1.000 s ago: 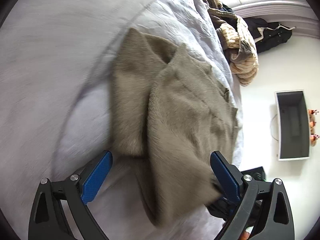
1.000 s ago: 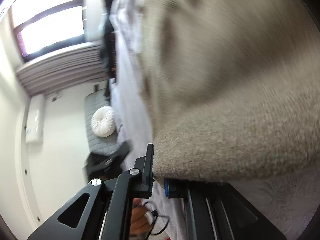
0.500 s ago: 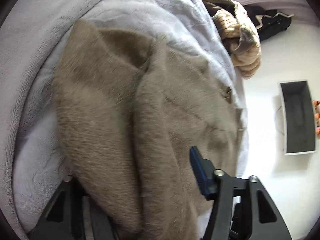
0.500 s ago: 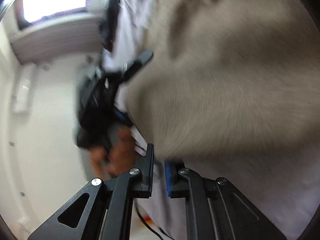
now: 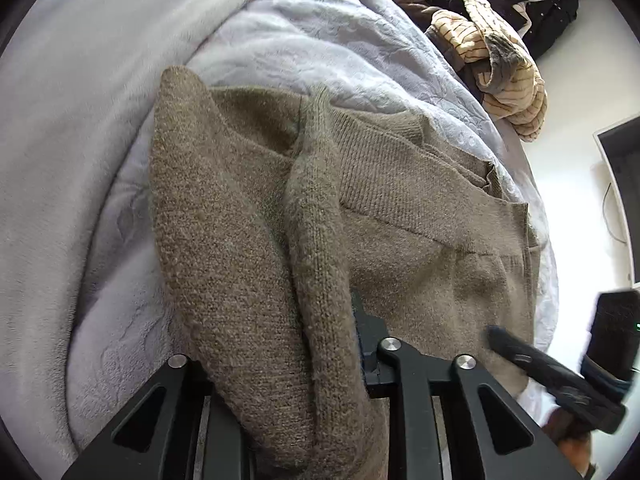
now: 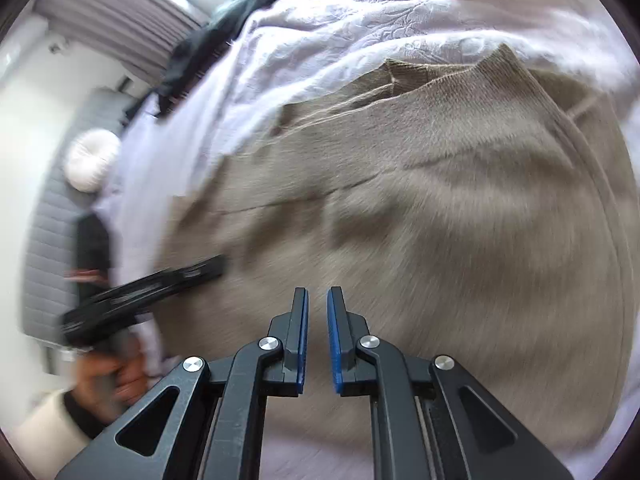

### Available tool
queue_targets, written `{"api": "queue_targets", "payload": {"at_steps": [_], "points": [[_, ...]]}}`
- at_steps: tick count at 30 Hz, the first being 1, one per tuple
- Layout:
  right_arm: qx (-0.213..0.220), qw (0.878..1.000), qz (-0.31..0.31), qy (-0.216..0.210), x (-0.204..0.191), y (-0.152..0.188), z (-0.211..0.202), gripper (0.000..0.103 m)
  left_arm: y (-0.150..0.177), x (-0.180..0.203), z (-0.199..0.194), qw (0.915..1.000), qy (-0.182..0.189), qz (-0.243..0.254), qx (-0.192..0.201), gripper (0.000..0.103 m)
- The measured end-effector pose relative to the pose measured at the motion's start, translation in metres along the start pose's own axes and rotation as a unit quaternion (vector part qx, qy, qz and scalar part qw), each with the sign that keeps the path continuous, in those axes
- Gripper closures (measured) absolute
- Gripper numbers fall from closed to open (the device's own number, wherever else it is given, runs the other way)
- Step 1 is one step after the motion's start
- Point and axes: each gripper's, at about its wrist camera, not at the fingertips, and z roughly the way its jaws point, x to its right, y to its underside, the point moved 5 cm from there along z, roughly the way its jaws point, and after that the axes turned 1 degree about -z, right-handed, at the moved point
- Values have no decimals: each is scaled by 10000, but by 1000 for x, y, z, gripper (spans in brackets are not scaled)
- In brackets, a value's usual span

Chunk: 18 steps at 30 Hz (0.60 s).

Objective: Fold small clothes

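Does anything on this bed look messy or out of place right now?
Yes. The brown sweater lies rumpled on the lilac bedspread, one thick fold bunched up between the left gripper fingers instead of lying flat. At the bed's far edge a striped garment sits in an unfolded heap.

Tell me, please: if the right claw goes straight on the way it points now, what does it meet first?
Most likely the brown knitted sweater, which fills the view just past the right claw. Its jaws look nearly shut, with nothing between them. How close it is stays unclear.
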Motion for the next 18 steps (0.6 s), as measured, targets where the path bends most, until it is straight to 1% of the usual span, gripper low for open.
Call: {"api": "queue_targets", "payload": {"at_steps": [1, 2, 4, 6, 8, 10, 11, 13, 15, 18], "points": [[-249, 9996, -3, 99, 10, 6, 16, 92, 0, 2, -2, 10000, -42, 28, 47, 80], [-302, 9995, -66, 107, 16, 10, 29, 92, -1, 8, -5, 9999, -80, 66, 97, 82], [-140, 9998, -145, 68, 17, 11, 32, 93, -3, 24, -17, 9991, -185, 288, 240, 82], [-116, 9999, -21, -89, 21, 11, 27, 93, -4, 51, -30, 9961, -258, 719, 439, 82], [-160, 9989, 108, -420, 27, 8, 21, 93, -7, 88, -39, 9911, -291, 1154, 591, 82], [-201, 9973, 239, -670, 35, 8, 11, 93, -10, 117, -46, 9865, -258, 1461, 687, 82], [-176, 9966, 326, -738, 41, 6, 4, 93, -11, 139, -49, 9832, -179, 1660, 733, 82], [66, 9967, 438, -678, 58, 4, -21, 93, -12, 168, -50, 9787, -76, 1924, 713, 82], [399, 9948, 650, -672, 85, 2, -53, 93, -7, 204, -42, 9704, -59, 2338, 606, 82], [688, 9871, 1072, -968, 126, -2, -86, 93, 6, 247, -21, 9586, -16, 2811, 460, 82]]}}
